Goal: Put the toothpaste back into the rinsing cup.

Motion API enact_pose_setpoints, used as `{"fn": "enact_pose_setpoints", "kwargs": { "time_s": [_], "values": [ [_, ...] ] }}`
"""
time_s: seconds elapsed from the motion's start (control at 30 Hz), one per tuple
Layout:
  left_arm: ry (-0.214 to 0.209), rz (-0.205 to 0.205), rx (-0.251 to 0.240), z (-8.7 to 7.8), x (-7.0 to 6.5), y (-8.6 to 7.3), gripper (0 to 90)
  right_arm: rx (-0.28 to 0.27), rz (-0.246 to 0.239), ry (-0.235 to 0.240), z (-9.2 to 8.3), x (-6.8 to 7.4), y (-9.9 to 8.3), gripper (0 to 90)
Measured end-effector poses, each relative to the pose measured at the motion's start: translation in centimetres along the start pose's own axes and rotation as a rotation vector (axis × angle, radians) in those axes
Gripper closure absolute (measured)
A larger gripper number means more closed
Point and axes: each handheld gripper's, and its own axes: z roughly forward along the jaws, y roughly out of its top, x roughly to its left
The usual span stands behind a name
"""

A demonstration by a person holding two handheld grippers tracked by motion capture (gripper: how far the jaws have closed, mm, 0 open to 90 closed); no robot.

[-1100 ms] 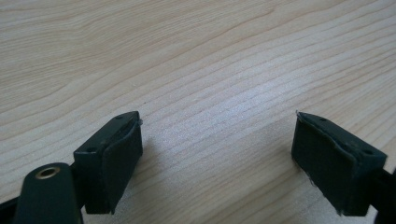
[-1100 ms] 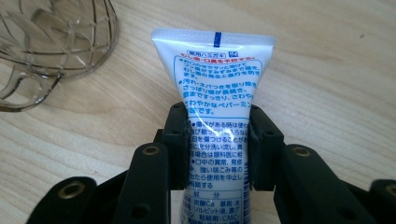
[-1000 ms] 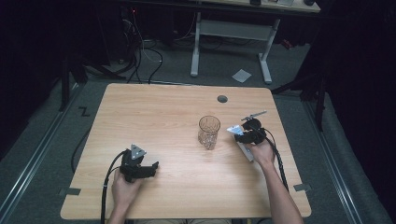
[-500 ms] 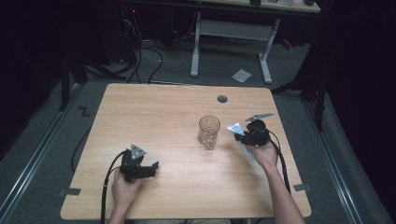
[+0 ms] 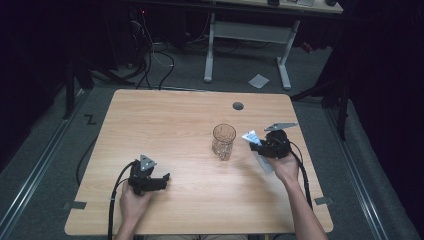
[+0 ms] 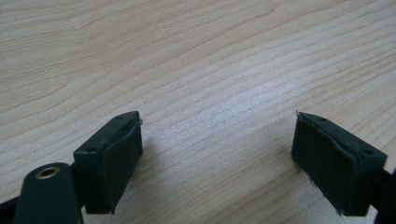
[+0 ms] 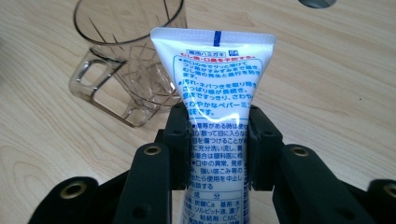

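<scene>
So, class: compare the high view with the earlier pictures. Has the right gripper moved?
Yes. The right gripper, shut on the toothpaste tube, has lifted off the table, staying right of the glass mug.

A light wooden surface point(image 5: 165, 120) with a round cable hole point(image 5: 238, 105) stands on grey carpet floor point(image 5: 45, 150). Beyond it, a white-legged desk point(image 5: 215, 45), tangled cables point(image 5: 150, 50) and a paper scrap point(image 5: 259, 80) sit in dim surroundings.

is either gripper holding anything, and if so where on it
The right gripper is shut on a white toothpaste tube, clamped across its body below the flat crimped end, beside the clear cup. The left gripper holds nothing; its jaws stand open.
</scene>
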Motion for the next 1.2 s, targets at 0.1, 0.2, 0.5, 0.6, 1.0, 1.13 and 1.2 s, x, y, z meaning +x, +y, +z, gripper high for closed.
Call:
{"fn": "enact_pose_setpoints", "kwargs": {
  "time_s": [0.1,0.2,0.5,0.6,1.0,1.13,1.2],
  "values": [
    [0.0,0.0,0.0,0.0,0.0,0.0,16.7,-0.009,-0.015,0.005,-0.4,0.4,0.2,66.6],
    [0.001,0.0,0.0,0.0,0.0,0.0,16.7,-0.019,-0.021,0.004,-0.7,0.6,0.4,66.6],
    [0.001,0.0,0.001,0.0,0.0,0.0,16.7,-0.075,0.015,0.058,-2.1,0.8,0.7,66.5],
    [0.001,0.0,0.001,0.0,0.0,0.0,16.7,-0.094,0.01,0.055,-2.5,1.0,0.8,66.5],
    [0.001,0.0,0.001,0.0,0.0,0.0,16.7,-0.184,-0.005,0.106,-4.2,2.1,1.9,66.2],
    [0.001,0.0,0.001,0.0,0.0,0.0,16.7,-0.198,-0.033,0.111,-4.7,2.8,2.4,66.2],
    [0.001,0.0,0.001,0.0,0.0,0.0,16.6,-0.2,-0.044,0.109,-4.8,3.2,2.7,66.1]
  ]
}}
